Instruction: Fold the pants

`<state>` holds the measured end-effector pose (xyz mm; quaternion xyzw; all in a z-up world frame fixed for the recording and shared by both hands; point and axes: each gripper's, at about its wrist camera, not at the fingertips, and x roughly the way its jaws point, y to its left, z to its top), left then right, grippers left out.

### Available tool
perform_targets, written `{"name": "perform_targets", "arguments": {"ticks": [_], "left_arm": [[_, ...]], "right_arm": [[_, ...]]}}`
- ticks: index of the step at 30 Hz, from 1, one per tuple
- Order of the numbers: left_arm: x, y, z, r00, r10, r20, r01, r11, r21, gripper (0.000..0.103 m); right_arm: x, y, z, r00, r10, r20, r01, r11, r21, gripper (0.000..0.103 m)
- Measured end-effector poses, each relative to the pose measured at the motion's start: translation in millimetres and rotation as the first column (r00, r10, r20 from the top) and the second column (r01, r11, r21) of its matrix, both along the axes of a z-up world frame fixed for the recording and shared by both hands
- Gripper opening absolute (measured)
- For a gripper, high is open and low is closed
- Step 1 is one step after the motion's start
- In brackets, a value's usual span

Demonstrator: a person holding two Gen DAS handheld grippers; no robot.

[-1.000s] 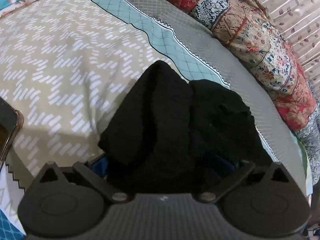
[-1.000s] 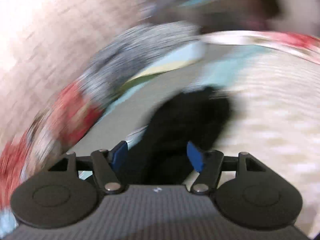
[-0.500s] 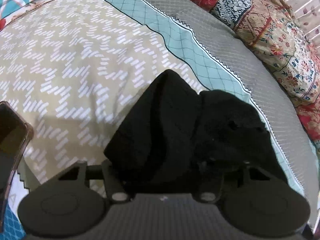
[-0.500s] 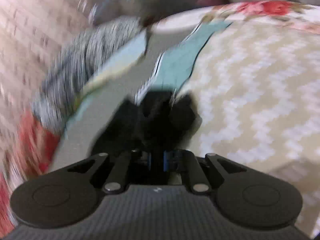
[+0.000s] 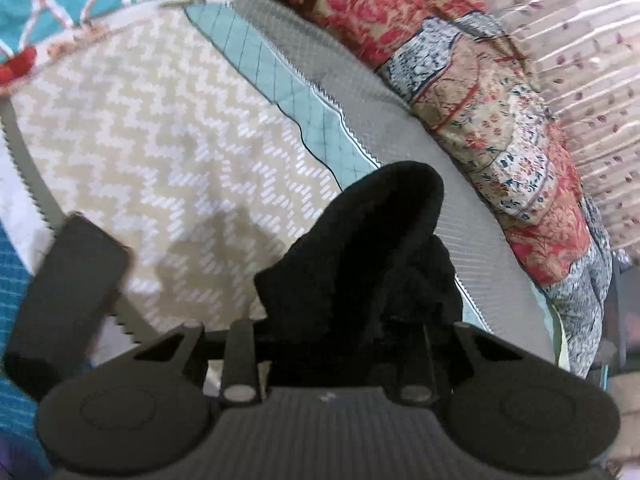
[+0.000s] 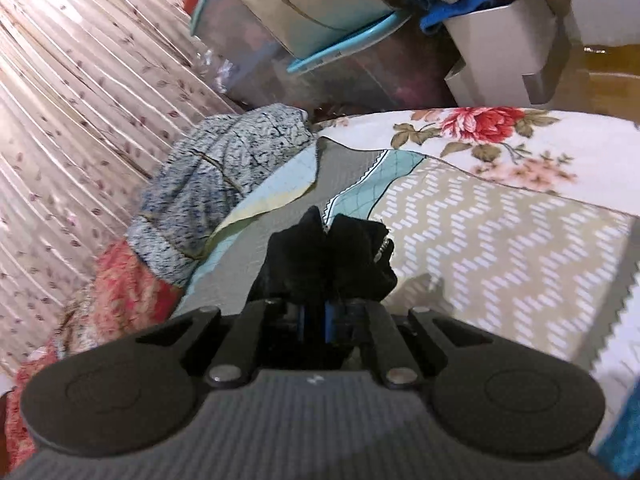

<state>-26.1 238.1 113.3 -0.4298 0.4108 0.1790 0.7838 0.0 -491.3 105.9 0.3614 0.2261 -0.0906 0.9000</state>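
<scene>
Within the last second both tongs, left [image 5: 332,344] and right [image 6: 314,316], had clamped onto the bunched black pants [image 5: 360,256] and lifted them off the bed [image 5: 160,152], apparently ready to shake out.

Home bedroom. Bed [image 5: 152,152] covered with patchwork sheet: beige zigzag print, teal checked strip, grey border. Floral rose-print sheet [image 6: 480,136] at bed's far end. Red-and-beige patterned quilt [image 5: 480,92] bunched along bed edge, just beside pleated pink curtain [image 6: 68,92] with small leaf motif. Beyond bed: white basket [image 6: 500,40] heaped with red, blue, grey clothes; cardboard box [image 6: 304,4] on storage bin. Dark phone [image 5: 68,292] lying on sheet. Domestic clutter, soft furnishings, laundry throughout.
</scene>
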Motion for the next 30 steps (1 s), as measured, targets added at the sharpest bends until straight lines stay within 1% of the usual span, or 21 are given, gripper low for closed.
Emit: {"name": "perform_targets", "arguments": {"ticks": [2, 3, 4, 6, 7, 8, 9, 11, 12, 14, 16, 17, 19, 21, 23, 24, 25, 26, 28, 30], "left_arm": [[-10, 0, -2, 1.000, -0.002, -0.014, 0.002, 1.000, 0.023, 0.029], [-11, -1, -9, 1.000, -0.002, -0.029, 0.003, 0.999, 0.034, 0.029], [-12, -2, -17, 0.999, -0.009, -0.045, 0.011, 0.999, 0.047, 0.031], [-12, -7, -44, 0.993, -0.033, -0.115, 0.043, 0.995, 0.086, 0.037], [-14, -9, -62, 0.984, -0.014, -0.177, 0.031, 0.996, 0.089, 0.039], [-18, -9, -77, 0.976, 0.003, -0.216, 0.013, 0.997, 0.071, 0.041], [-25, -10, -87, 0.973, 0.015, -0.230, -0.003, 0.999, 0.054, 0.045], [-38, -9, -95, 0.980, 0.039, -0.197, -0.033, 0.999, 0.035, 0.054], [-43, -8, -94, 0.982, 0.044, -0.186, -0.040, 0.999, 0.024, 0.056], [-49, -7, -89, 0.982, 0.048, -0.184, -0.045, 0.999, 0.016, 0.066], [-55, -7, -79, 0.981, 0.048, -0.186, -0.045, 0.999, 0.023, 0.072], [-61, -8, -72, 0.985, 0.048, -0.163, -0.045, 0.999, 0.025, 0.072], [-74, -10, -61, 0.994, 0.036, -0.098, -0.036, 0.999, 0.005, 0.073], [-89, -14, -48, 1.000, 0.014, -0.016, -0.015, 1.000, -0.021, 0.074], [-99, -19, -36, 0.999, -0.010, 0.053, 0.011, 1.000, -0.025, 0.075], [-103, -21, -31, 0.996, -0.021, 0.084, 0.023, 0.999, -0.025, 0.075], [-108, -22, -26, 0.993, -0.030, 0.112, 0.033, 0.999, -0.025, 0.075], [-112, -23, -22, 0.990, -0.038, 0.136, 0.041, 0.999, -0.024, 0.075], [-113, -29, -17, 0.983, -0.060, 0.173, 0.064, 0.998, -0.018, 0.075], [-114, -35, -13, 0.976, -0.091, 0.198, 0.094, 0.996, -0.005, 0.077]], "right_arm": [[-20, -6, -12, 1.000, -0.012, -0.010, 0.012, 1.000, 0.014, 0.011], [-25, -9, -24, 0.999, -0.019, -0.032, 0.019, 1.000, 0.017, 0.011], [-29, -13, -42, 0.997, -0.027, -0.069, 0.029, 0.999, 0.020, 0.011], [-30, -18, -75, 0.986, -0.041, -0.160, 0.043, 0.999, 0.008, 0.011], [-31, -20, -93, 0.978, -0.045, -0.205, 0.048, 0.999, 0.008, 0.011], [-37, -24, -105, 0.984, -0.044, -0.175, 0.053, 0.998, 0.043, 0.011], [-45, -30, -111, 0.991, -0.058, -0.122, 0.070, 0.993, 0.100, 0.011], [-49, -37, -115, 0.991, -0.083, -0.103, 0.101, 0.977, 0.189, 0.012], [-46, -37, -114, 0.991, -0.082, -0.106, 0.101, 0.977, 0.190, 0.012], [-40, -34, -108, 0.990, -0.072, -0.119, 0.090, 0.984, 0.154, 0.012], [-36, -28, -98, 0.993, -0.059, -0.100, 0.072, 0.989, 0.132, 0.012], [-35, -24, -92, 0.995, -0.051, -0.080, 0.061, 0.990, 0.126, 0.012], [-34, -11, -77, 0.999, -0.015, -0.034, 0.018, 0.995, 0.096, 0.012], [-35, 9, -59, 0.999, 0.049, -0.001, -0.049, 0.999, 0.017, 0.012], [-33, 38, -38, 0.990, 0.136, 0.021, -0.134, 0.987, -0.089, 0.012], [-33, 54, -27, 0.982, 0.188, 0.025, -0.182, 0.972, -0.147, 0.012], [-35, 71, -17, 0.969, 0.247, 0.026, -0.236, 0.949, -0.211, 0.012], [-36, 93, -7, 0.949, 0.314, 0.020, -0.296, 0.913, -0.282, 0.012], [-40, 136, 6, 0.900, 0.435, -0.026, -0.405, 0.813, -0.417, 0.012], [-48, 179, 5, 0.837, 0.535, -0.114, -0.506, 0.677, -0.534, 0.012]]}}
